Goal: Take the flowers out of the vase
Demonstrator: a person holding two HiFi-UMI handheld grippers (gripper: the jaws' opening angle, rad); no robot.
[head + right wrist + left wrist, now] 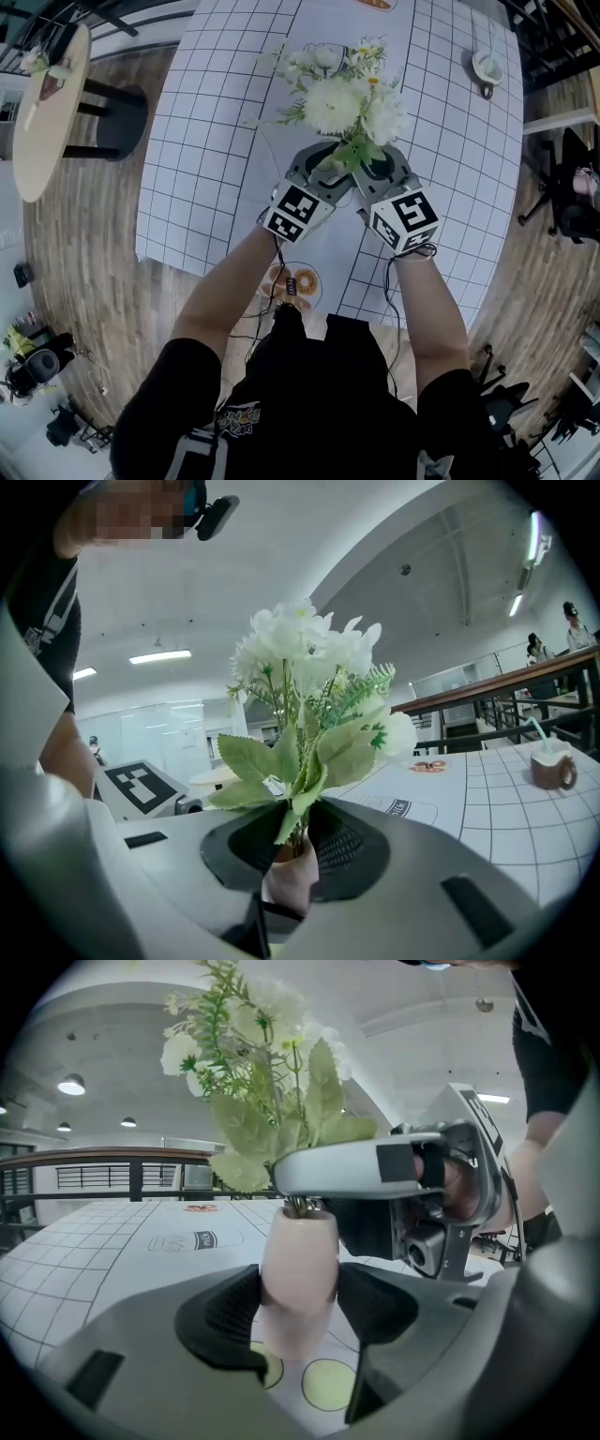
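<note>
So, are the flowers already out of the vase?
No, the flowers stand with their stems in the mouth of the pink vase.

Pale pink vase (298, 1279), smooth, tapering to a narrow mouth, upright on the gridded white table (187, 141); bunch of white flowers (336, 105) with broad green leaves (round, frilled heads), stems bundled in the mouth, blooms fanning upward, not yet out.

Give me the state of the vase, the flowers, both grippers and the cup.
vase: upright on the table, clamped by the left gripper.
flowers: in the vase, not yet lifted out.
left gripper: shut on the vase body.
right gripper: shut on the flowers at the stems, just above the vase mouth.
cup: upright, at the table's far right.
</note>
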